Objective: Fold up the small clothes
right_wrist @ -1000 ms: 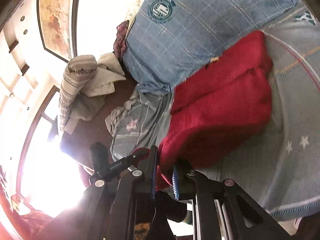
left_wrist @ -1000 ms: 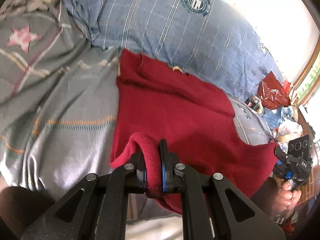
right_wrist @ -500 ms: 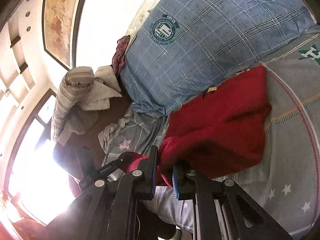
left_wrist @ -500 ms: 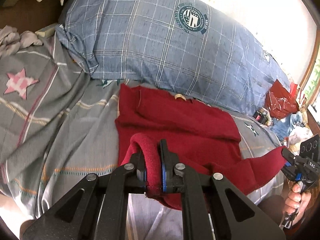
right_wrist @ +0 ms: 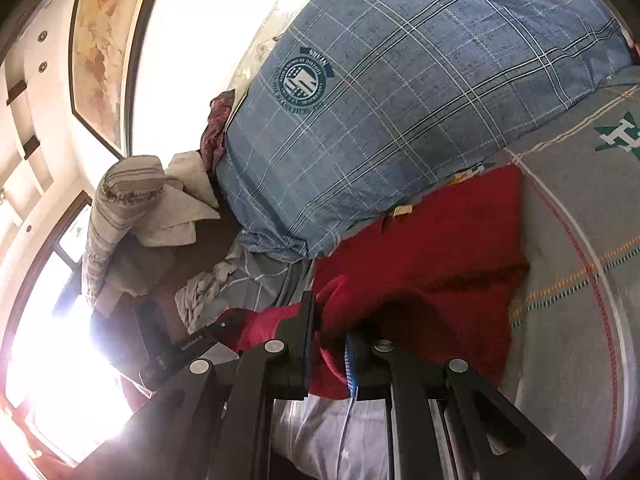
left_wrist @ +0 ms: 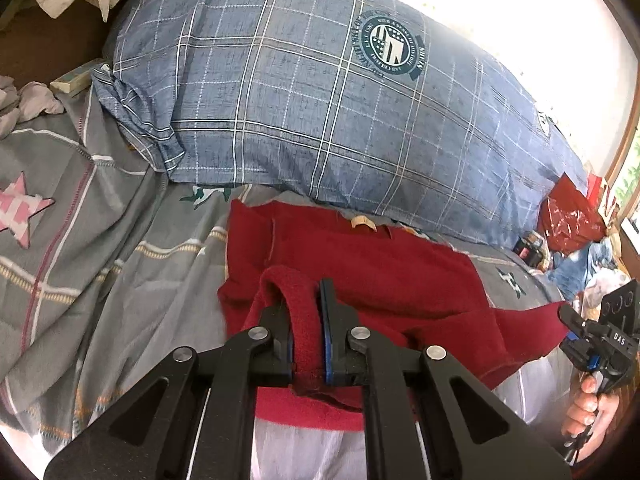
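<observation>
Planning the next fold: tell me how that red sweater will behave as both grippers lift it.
Probably floppy: the red sweater sags between the left gripper and right gripper. Its fuzzy knit bunches thickly in the jaws, so slipping seems unlikely. It may drag on the grey bedsheet.

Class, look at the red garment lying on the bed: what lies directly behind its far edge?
Behind the red garment lies a blue plaid pillow, overlapping its far edge beside a tan neck label. Whatever lies beneath the garment besides the grey bedsheet is covered.

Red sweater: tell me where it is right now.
The red sweater lies on the grey bedspread before the blue plaid pillow, its near edge held by both tongs.
</observation>
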`<control>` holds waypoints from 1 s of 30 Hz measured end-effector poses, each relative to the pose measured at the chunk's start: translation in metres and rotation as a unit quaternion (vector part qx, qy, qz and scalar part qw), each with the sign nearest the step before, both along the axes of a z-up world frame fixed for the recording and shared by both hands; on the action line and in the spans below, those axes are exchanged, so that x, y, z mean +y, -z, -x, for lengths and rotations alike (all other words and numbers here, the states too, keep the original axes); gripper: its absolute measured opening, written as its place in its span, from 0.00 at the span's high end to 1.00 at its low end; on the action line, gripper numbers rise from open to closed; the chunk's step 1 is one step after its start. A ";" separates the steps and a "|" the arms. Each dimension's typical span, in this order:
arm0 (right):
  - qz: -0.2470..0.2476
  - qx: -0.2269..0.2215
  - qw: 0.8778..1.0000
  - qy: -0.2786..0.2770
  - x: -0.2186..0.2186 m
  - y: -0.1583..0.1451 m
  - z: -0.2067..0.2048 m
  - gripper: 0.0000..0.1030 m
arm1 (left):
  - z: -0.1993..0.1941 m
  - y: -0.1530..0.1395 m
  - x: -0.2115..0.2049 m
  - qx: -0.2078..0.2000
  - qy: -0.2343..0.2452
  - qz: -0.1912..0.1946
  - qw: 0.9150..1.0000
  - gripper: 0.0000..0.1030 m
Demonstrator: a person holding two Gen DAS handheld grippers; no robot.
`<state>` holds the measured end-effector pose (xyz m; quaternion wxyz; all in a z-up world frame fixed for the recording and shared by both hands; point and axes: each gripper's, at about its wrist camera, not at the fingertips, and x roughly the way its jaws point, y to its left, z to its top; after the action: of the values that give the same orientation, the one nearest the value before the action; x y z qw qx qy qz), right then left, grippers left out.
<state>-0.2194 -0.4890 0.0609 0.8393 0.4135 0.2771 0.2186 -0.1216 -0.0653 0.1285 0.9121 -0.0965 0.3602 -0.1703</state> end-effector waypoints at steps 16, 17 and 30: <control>0.009 0.040 0.999 0.028 -0.021 0.023 -0.080 0.88 | -0.085 0.017 -0.022 0.041 -0.009 -0.015 0.999 0.93; 0.010 0.041 0.999 0.029 -0.022 0.025 -0.087 0.88 | -0.090 0.018 -0.024 0.043 -0.009 -0.017 0.999 0.93; 0.024 0.076 0.996 0.033 -0.033 0.053 -0.153 0.88 | -0.160 0.056 -0.029 0.091 -0.021 -0.008 0.996 0.93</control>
<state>-0.0663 -0.5224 0.0082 0.8323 0.4175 0.3315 0.1516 0.0387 -0.0947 0.0722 0.8799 -0.1121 0.4405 -0.1385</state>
